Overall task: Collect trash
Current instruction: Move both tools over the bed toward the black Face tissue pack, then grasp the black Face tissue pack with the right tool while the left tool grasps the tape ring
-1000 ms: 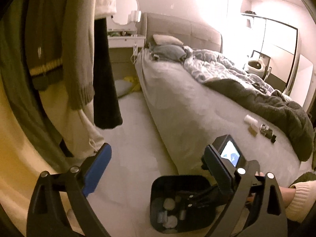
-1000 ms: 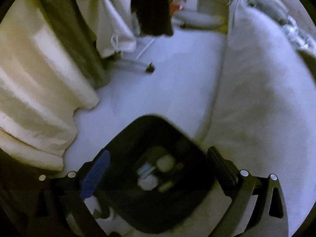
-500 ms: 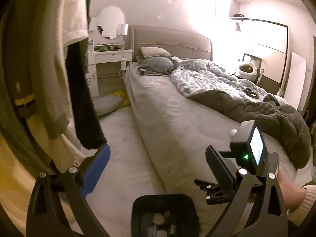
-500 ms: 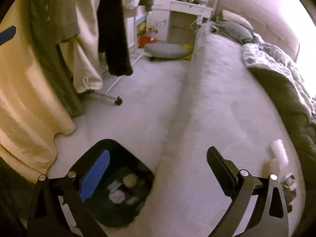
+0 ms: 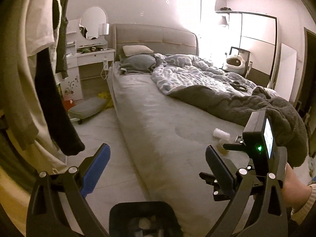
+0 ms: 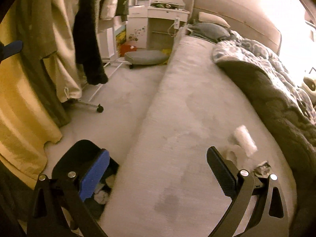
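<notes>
Both cameras have swung up and away from the black trash bin (image 6: 85,158) over the last second. A second ago the right tongs (image 6: 158,171) looked straight down into the bin; now they face the bed (image 6: 177,138). In the left view the bin (image 5: 142,217) has dropped to the near bottom edge. Judgement: a deposit is complete and the next pickup is starting.

Bin location: on the floor, touching or just beside the near left side of the bed. It already holds several pale crumpled pieces.

Remaining trash: a white crumpled wad (image 6: 244,140) lies on the bed's bare sheet, near the edge of the dark blanket (image 6: 276,98). A small pale item and a crinkled wrapper (image 6: 262,168) lie just beside it, nearer the camera.

Right tongs: wide open, holding nothing, touching nothing. The wad sits beyond the right finger (image 6: 221,173), not between the fingers.

Left tongs (image 5: 156,169): wide open, empty, raised over the bed's left edge. The right unit appears in the left view beside the same wad (image 5: 221,134).
</notes>
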Tool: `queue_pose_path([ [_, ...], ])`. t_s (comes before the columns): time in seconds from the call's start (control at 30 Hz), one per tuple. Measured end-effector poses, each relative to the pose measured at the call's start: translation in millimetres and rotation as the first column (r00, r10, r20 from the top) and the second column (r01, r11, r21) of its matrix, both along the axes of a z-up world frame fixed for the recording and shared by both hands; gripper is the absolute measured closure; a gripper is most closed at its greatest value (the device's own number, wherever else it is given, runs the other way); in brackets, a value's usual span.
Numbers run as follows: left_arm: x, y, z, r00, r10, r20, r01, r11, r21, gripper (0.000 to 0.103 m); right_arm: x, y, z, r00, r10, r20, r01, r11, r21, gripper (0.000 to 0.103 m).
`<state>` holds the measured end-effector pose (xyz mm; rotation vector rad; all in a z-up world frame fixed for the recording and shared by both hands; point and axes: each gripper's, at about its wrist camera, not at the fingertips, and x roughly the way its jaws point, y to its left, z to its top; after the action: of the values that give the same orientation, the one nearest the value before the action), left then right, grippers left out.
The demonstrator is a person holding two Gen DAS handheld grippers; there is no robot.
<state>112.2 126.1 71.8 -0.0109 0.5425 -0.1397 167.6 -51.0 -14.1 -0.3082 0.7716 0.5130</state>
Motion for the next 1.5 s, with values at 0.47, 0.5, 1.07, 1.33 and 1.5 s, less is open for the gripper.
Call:
queue_pose_path([
  [0.47,40,-62,-30,0.994,-0.084,-0.069,0.082,0.996,-0.030,0.005,34,-85,10,0.994,-0.106,0.030,0.106,0.994,-0.003,0.004],
  [0.5,43,-69,-34,0.993,-0.095,-0.076,0.093,0.995,-0.029,0.005,36,-91,9,0.994,-0.106,0.028,0.106,0.994,-0.011,0.004],
  [1.07,85,-143,-81,0.963,-0.213,-0.166,0.219,0.975,0.023,0.005,71,-165,-19,0.989,-0.122,-0.080,0.113,0.987,-0.114,0.004],
  [1.33,112,-169,-109,0.938,-0.264,-0.223,0.268,0.963,-0.010,0.005,77,-160,-38,0.987,-0.120,-0.109,0.099,0.979,-0.176,0.004],
  [1.5,118,-188,-116,0.936,-0.264,-0.232,0.284,0.957,0.058,0.005,87,-166,-50,0.983,-0.143,-0.115,0.115,0.968,-0.224,0.004],
])
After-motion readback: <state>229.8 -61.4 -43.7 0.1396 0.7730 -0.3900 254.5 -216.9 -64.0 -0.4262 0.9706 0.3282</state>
